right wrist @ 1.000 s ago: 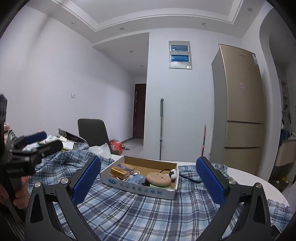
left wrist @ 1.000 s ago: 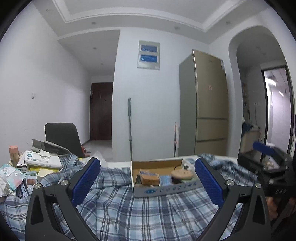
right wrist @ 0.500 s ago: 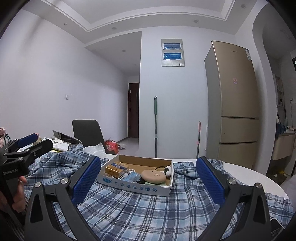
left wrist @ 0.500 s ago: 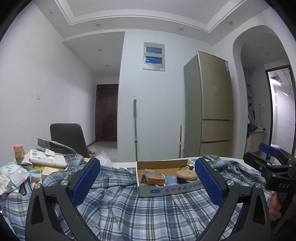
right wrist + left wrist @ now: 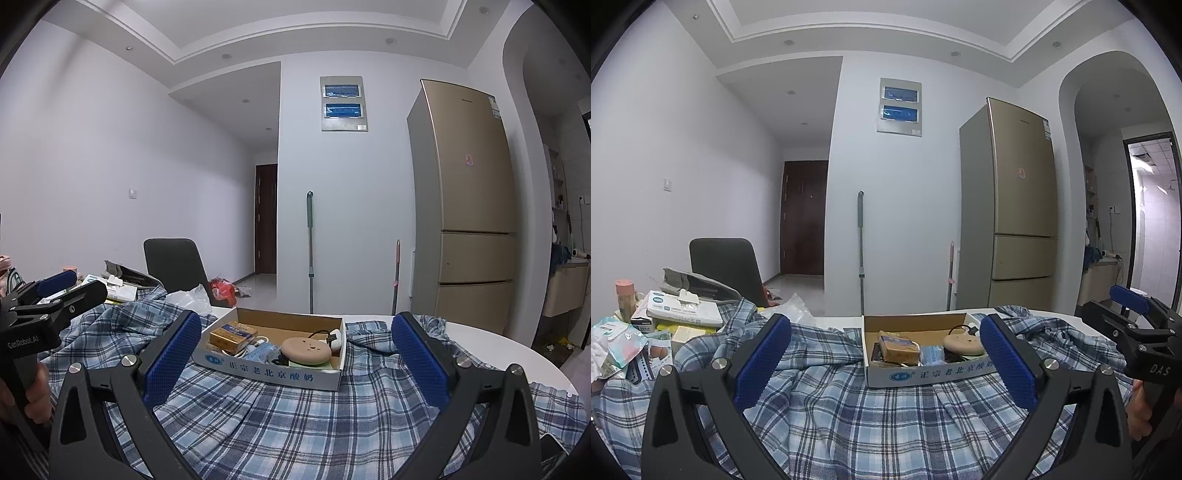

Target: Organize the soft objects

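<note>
L claw point(image 5: 884, 363) released, R claw point(image 5: 295, 363) released | both held over shirt point(image 5: 295, 417) w/ nothing gripped, prob. pre-grasp | box point(image 5: 273, 374) sits on shirt, pins far side

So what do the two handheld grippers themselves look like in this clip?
Both match: black angular frames with silver screw heads and textured blue pads on the fingers. The left gripper carries white "GenRobot.AI" lettering; the right gripper shows "DAS". Bare hands grip the handles; no cables or sleeves visible.

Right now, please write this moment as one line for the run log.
left gripper: open, empty | right gripper: open, empty | plaid shirt: spread on table, not gripped | cardboard box: on shirt
</note>
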Action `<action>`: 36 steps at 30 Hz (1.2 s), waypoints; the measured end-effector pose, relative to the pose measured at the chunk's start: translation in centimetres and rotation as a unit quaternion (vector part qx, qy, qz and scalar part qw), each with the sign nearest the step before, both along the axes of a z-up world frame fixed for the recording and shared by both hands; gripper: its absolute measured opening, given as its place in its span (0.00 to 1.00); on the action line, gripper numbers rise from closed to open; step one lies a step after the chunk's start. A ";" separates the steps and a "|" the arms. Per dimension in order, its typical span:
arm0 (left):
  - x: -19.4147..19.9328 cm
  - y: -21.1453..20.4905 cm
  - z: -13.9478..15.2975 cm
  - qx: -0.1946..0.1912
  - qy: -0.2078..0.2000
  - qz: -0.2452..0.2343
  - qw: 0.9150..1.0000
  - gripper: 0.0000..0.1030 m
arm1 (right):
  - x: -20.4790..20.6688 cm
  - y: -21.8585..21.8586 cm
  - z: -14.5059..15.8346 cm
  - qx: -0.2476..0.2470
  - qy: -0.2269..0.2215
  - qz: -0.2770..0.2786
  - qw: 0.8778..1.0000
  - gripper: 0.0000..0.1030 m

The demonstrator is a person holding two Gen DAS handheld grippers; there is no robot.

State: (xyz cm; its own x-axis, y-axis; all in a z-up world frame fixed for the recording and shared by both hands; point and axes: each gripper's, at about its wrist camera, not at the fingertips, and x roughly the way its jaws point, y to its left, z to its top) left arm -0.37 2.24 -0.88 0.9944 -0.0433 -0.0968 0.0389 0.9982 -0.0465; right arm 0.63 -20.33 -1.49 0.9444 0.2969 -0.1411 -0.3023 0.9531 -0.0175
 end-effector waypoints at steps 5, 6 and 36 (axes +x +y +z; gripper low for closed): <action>-0.5 0.3 0.1 -0.001 -0.007 0.005 1.000 1.00 | 0.0 -0.3 0.0 0.003 0.001 0.001 1.000 1.00; -0.5 0.2 0.1 0.000 -0.007 0.007 1.000 1.00 | 0.0 -0.3 0.1 0.004 0.002 0.000 1.000 1.00; -1.2 -0.2 0.3 0.005 -0.011 0.007 1.000 1.00 | 0.1 -0.1 0.2 0.000 0.002 -0.002 1.000 1.00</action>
State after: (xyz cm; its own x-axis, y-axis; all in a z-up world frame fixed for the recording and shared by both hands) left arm -1.54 2.03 -0.58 0.9968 -0.0285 -0.0745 0.0259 0.9990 -0.0354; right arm 0.72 -20.48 -1.30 0.9454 0.2924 -0.1441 -0.2978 0.9545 -0.0171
